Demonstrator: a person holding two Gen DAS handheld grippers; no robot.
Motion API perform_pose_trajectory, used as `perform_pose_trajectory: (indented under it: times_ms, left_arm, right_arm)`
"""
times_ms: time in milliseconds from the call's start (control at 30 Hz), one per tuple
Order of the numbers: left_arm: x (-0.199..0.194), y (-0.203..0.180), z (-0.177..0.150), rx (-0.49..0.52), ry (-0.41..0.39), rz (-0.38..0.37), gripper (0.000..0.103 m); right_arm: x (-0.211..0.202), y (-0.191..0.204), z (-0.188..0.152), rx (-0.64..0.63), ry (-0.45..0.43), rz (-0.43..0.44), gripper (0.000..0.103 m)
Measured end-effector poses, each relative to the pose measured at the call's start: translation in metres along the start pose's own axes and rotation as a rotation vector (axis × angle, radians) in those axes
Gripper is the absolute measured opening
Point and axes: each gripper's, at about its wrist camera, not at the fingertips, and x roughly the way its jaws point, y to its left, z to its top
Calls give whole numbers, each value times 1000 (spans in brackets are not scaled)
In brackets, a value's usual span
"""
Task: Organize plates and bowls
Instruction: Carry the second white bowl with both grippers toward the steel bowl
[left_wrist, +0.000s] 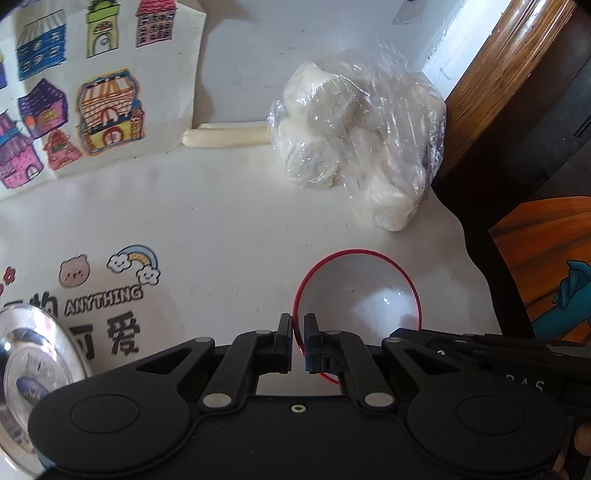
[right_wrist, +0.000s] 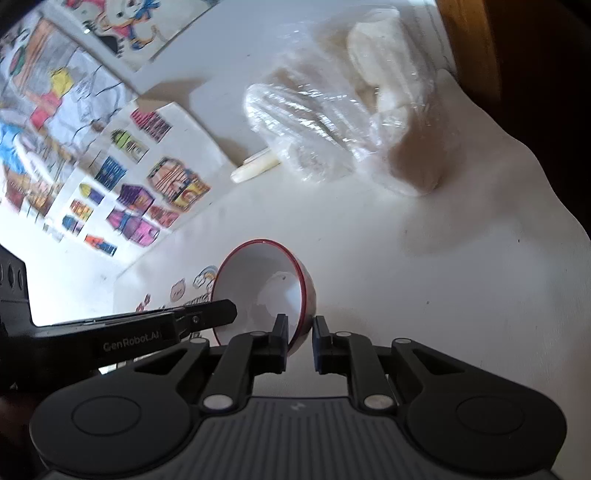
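A white table (left_wrist: 229, 221) fills both views, its surface decorated with cartoon stickers and printed lettering, and a sheet of coloured house drawings (left_wrist: 74, 99) is propped against the wall behind it. A clear plastic bag of pale buns (left_wrist: 354, 144) is seen lying near the table's far right edge, with a cream-coloured stick (left_wrist: 229, 137) resting beside it along the wall. A shiny metal plate (left_wrist: 33, 365) is partly visible at the lower left of the left wrist view. A white bowl with a red rim (left_wrist: 356, 295) is held just above the table, between the two tools. The left gripper (left_wrist: 297, 343) is closed almost completely, its two black jaws pinching the bowl's thin red rim at the near left side. In the right wrist view the same bowl appears tilted, its opening turned to the left. The right gripper (right_wrist: 300, 345) is narrowly closed on the bowl's wall at the opposite side, one jaw inside and one outside. The left tool is seen there reaching in from the left, its tip against the bowl's rim.
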Motion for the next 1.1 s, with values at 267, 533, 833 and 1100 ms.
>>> perform_pose_trajectory:
  times_ms: [267, 533, 833, 1100]
  left_arm:
    - [-20, 10, -13, -38, -18, 6, 5]
    - [-40, 33, -28, -112, -51, 26, 5]
    - [-63, 63, -53, -213, -58, 68, 5]
    - [-79, 80, -71, -298, -52, 95, 5]
  right_arm:
    - [-8, 16, -7, -51, 31, 24, 15]
    - [-8, 40, -5, -137, 68, 56, 16]
    - [4, 74, -9, -248, 149, 115, 16]
    - [13, 97, -18, -334, 219, 161, 17]
